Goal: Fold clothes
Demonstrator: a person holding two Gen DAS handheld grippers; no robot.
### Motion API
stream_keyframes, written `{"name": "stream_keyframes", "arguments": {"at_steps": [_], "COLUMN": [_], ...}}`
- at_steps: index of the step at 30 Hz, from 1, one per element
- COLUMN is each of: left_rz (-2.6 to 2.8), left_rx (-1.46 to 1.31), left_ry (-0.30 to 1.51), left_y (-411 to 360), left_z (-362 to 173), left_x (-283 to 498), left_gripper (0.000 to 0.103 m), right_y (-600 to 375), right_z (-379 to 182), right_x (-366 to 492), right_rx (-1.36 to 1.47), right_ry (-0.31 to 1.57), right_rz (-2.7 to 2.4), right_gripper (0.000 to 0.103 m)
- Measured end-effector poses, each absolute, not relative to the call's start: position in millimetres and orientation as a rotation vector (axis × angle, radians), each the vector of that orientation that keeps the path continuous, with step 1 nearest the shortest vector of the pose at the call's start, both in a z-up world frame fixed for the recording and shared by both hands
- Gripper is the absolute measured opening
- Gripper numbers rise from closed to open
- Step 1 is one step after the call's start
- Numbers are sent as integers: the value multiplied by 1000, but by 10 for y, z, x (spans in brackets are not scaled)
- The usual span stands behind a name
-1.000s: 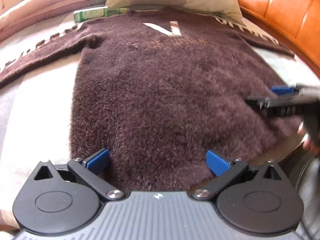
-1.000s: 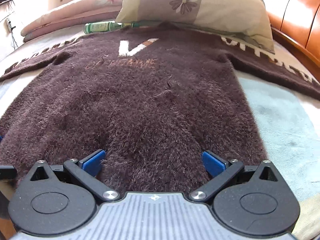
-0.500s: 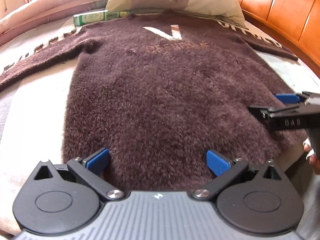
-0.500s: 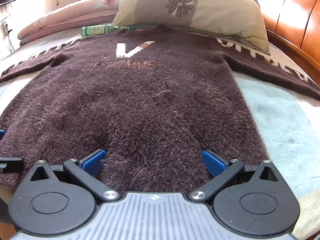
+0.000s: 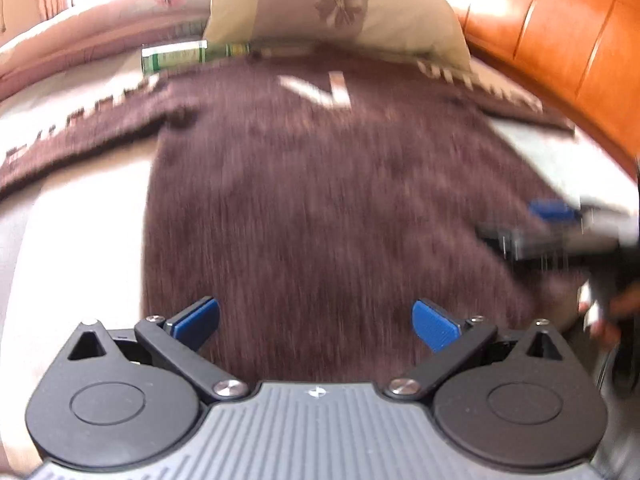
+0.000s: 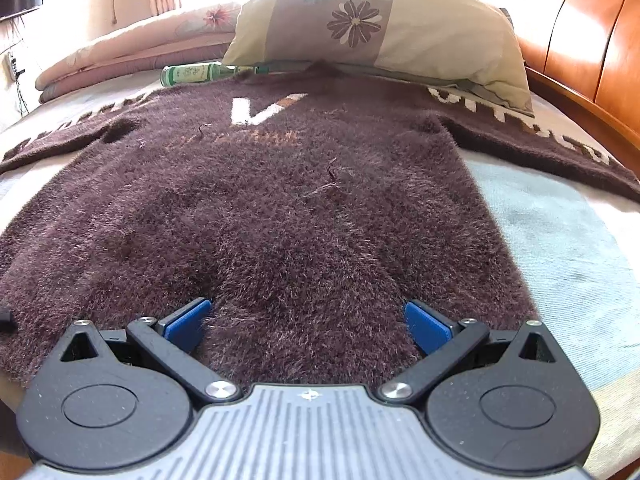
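— Brown fuzz right under both tools. The left gripper (image 5: 316,320) and the right gripper (image 6: 308,322) each hang over the near hem of the sweater (image 6: 280,208), fingers spread wide, nothing between them.

— So nothing is gripped yet?

— Nothing. From the left one's view you can see the right tool out at three o'clock, low over the same hem. That view is smeared, so I'd not swear to fine detail there.

— And the sweater itself?

— Flat on the bed (image 6: 560,232), front up, hem nearest, collar away at twelve o'clock. One sleeve (image 6: 60,140) runs off to ten o'clock, the other to two. Beyond the collar lie a green bottle (image 6: 192,74) at eleven and a pillow (image 6: 380,28) at twelve, its edge resting on the collar.

— Which step, then?

— The very start, I'd say: lined up for a first pinch at the hem. Next move calls for both to dip, close on the hem's edge and carry it toward the collar, or else go for a sleeve first.

— Trouble?

— Thick pile; a shallow bite may catch fluff only.
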State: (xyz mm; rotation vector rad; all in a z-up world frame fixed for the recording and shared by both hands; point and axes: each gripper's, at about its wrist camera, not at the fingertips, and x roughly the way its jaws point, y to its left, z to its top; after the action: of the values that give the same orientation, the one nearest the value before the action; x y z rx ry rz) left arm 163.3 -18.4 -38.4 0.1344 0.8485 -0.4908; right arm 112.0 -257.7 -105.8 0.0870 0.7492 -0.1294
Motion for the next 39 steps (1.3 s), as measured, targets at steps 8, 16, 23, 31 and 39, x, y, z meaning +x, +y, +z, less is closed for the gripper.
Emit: {"name": "stream_keyframes", "arguments": {"at_steps": [8,16,23,31,39], "left_rz": [-468,-470,-501,-536,-535], "left_rx": [155,188,155,139,141], "left_ry": [892,878,887,870,854], "left_y": [-513,-427,-287,-503,-473], "left_z": [-457,-687,-587,-577,-681], "left_x": [2216,1910,1833,1998,1876], "left_gripper": [102,102,102,102,102], "right_y": [-2594,-2596,-2601,-2596,-2582], "right_z": [-1040,-1034,-1046,-1052,-1055], "right_x": [1132,1160,1144,1136,1142], "right_rx": [88,86,80,80,80], "right_ry": [770,788,772,764,762], "right_rz": [-116,-112,-107,-110,-119], "right_gripper": [103,103,103,103,103]}}
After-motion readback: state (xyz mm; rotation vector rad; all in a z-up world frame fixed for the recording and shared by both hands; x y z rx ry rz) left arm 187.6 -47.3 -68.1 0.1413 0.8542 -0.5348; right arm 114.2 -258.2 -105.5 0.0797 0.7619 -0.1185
